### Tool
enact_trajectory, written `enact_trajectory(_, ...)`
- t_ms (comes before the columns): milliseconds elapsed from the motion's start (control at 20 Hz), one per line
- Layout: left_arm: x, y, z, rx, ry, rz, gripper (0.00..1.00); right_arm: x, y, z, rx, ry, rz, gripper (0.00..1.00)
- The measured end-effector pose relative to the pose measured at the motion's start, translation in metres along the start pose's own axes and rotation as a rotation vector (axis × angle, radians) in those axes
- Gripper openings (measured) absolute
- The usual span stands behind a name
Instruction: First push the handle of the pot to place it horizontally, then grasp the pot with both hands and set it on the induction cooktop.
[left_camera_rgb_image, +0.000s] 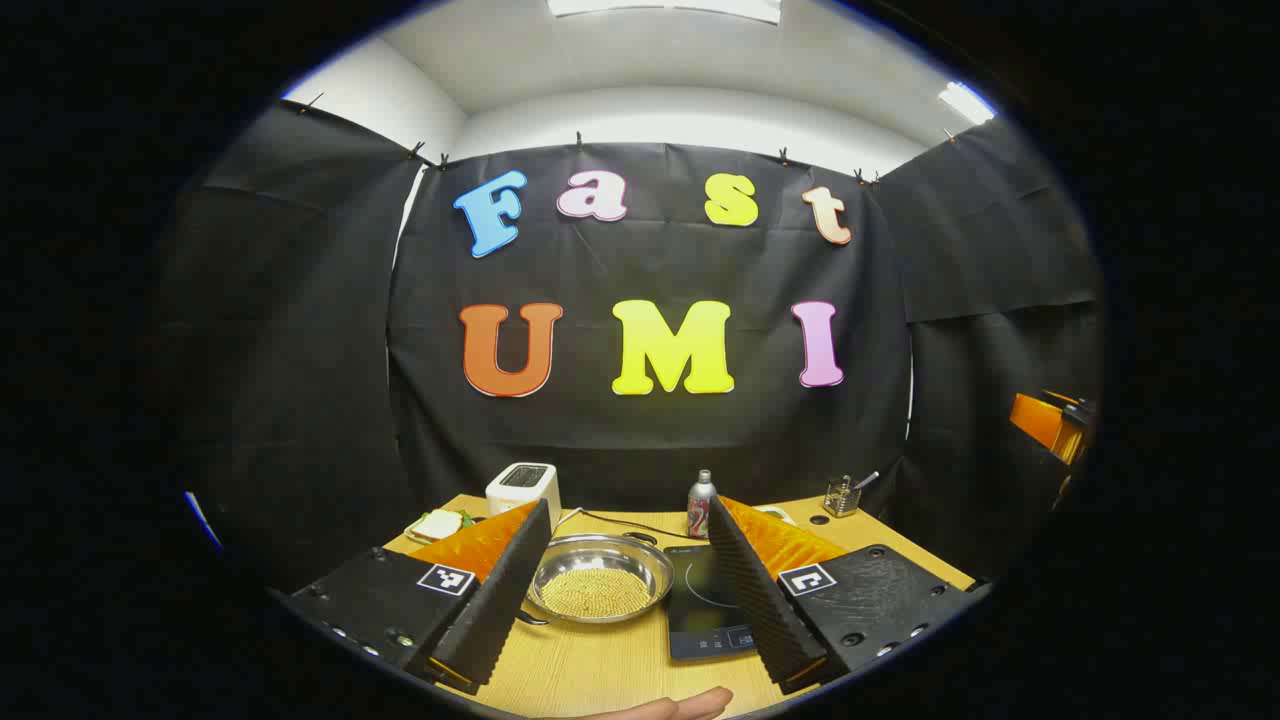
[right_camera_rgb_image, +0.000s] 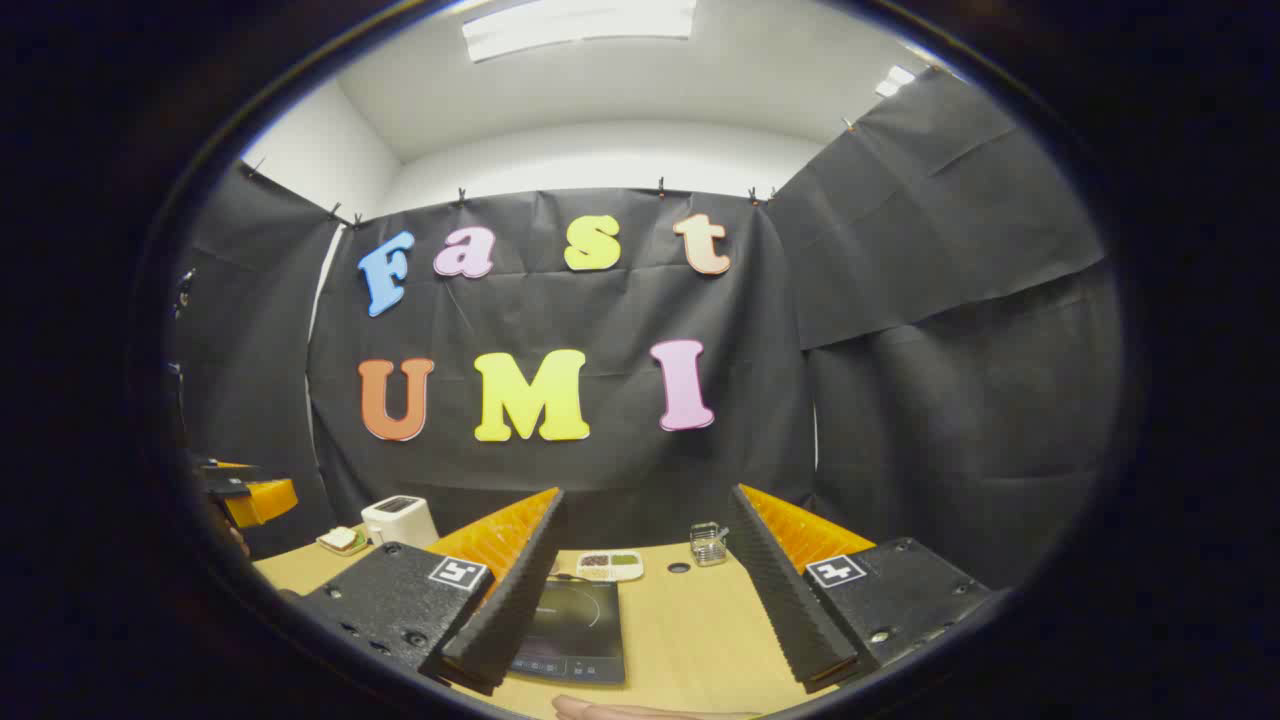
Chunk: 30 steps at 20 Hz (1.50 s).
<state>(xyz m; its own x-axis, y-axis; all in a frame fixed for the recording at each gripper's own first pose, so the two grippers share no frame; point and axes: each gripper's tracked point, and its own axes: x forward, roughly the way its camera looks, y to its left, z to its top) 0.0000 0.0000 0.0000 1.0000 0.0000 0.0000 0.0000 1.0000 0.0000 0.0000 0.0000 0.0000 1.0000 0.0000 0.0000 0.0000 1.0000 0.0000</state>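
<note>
Your left tongs (left_camera_rgb_image: 628, 590) sit closest to the lens, their two black ribbed fingers spread wide apart with nothing between them but air. Past their tips, the pot (left_camera_rgb_image: 600, 578), a shallow steel one with pale grains across its bottom, rests on the wooden surface (left_camera_rgb_image: 600, 665), just left of the black cooktop (left_camera_rgb_image: 705, 605). What looks like the pot's dark handle pokes out at its near-left edge, mostly hidden by the left finger. Behind the pot stand a white toaster (left_camera_rgb_image: 523, 488), a plate with a sandwich (left_camera_rgb_image: 438, 524), a spray can (left_camera_rgb_image: 701, 504) and a small holder with utensils (left_camera_rgb_image: 843, 496). A fingertip (left_camera_rgb_image: 680, 706) shows at the bottom edge.

Your right tongs (right_camera_rgb_image: 645, 590) are also wide apart and empty, held above the surface with the cooktop (right_camera_rgb_image: 575, 630) under the left finger. A small dish with two fillings (right_camera_rgb_image: 610, 566) and a clear holder (right_camera_rgb_image: 708, 543) lie beyond. Far left, the other tongs' orange part (right_camera_rgb_image: 258, 500) is visible.
</note>
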Motion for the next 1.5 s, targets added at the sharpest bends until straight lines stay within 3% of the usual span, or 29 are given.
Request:
enact_trajectory(150, -0.001, 0.0, 0.0, -0.009, -0.002, -0.012, 0.94, 0.003, 0.003, 0.002, -0.012, -0.014, 0.012, 1.0)
enact_trajectory(400, 0.0, 0.004, 0.003, -0.018, -0.009, -0.012, 0.94, 0.007, -0.002, -0.002, -0.019, -0.018, 0.003, 0.96)
enact_trajectory(450, 0.002, 0.002, 0.004, -0.03, -0.015, -0.022, 0.95, 0.008, -0.004, -0.001, -0.025, -0.023, -0.002, 1.0)
enact_trajectory(550, 0.005, 0.003, 0.011, -0.043, -0.036, -0.026, 0.95, 0.011, -0.006, -0.003, -0.036, -0.03, -0.008, 0.96)
enact_trajectory(600, 0.006, 0.005, 0.012, -0.043, -0.042, -0.026, 0.95, 0.012, -0.006, -0.003, -0.037, -0.03, -0.007, 1.0)
enact_trajectory(650, 0.008, 0.005, 0.011, -0.042, -0.043, -0.027, 0.84, 0.013, -0.005, -0.005, -0.035, -0.028, -0.002, 0.96)
enact_trajectory(700, 0.012, 0.005, 0.01, -0.044, -0.044, -0.027, 0.95, 0.013, -0.004, -0.005, -0.033, -0.026, 0.001, 0.96)
enact_trajectory(750, 0.013, 0.004, 0.009, -0.052, -0.043, -0.031, 0.95, 0.015, -0.004, -0.006, -0.032, -0.025, 0.003, 1.0)
enact_trajectory(900, 0.021, -0.002, 0.007, -0.069, -0.049, -0.063, 0.92, 0.017, -0.003, -0.009, -0.044, -0.023, 0.008, 0.96)
enact_trajectory(950, 0.024, -0.003, 0.001, -0.07, -0.03, -0.066, 0.76, 0.019, -0.002, -0.01, -0.047, -0.025, 0.012, 0.96)
enact_trajectory(1000, 0.028, -0.001, -0.004, -0.066, -0.013, -0.068, 0.79, 0.02, -0.001, -0.012, -0.049, -0.025, 0.016, 1.0)
enact_trajectory(1050, 0.032, -0.003, -0.007, -0.064, 0.001, -0.088, 0.77, 0.022, -0.001, -0.014, -0.048, -0.024, 0.018, 0.96)
enact_trajectory(1100, 0.033, -0.009, -0.013, -0.076, 0.022, -0.115, 0.67, 0.023, 0.0, -0.015, -0.046, -0.023, 0.022, 1.0)
enact_trajectory(1150, 0.037, -0.012, -0.018, -0.083, 0.034, -0.128, 0.61, 0.024, 0.001, -0.016, -0.045, -0.025, 0.027, 0.96)
enact_trajectory(1200, 0.04, -0.013, -0.02, -0.086, 0.04, -0.143, 0.39, 0.027, 0.002, -0.017, -0.046, -0.026, 0.034, 0.96)
enact_trajectory(1300, 0.05, -0.01, -0.03, -0.063, 0.049, -0.147, 0.37, 0.031, 0.001, -0.022, -0.047, -0.022, 0.033, 0.96)
enact_trajectory(1350, 0.055, -0.005, -0.037, -0.044, 0.056, -0.127, 0.21, 0.034, -0.002, -0.027, -0.047, -0.014, 0.031, 0.96)
enact_trajectory(1450, 0.066, -0.005, -0.07, -0.019, 0.154, -0.116, 0.02, 0.039, -0.004, -0.031, -0.051, -0.001, 0.028, 1.0)
enact_trajectory(1500, 0.066, -0.002, -0.089, -0.024, 0.221, -0.114, 0.0, 0.042, -0.005, -0.033, -0.061, 0.005, 0.024, 0.96)
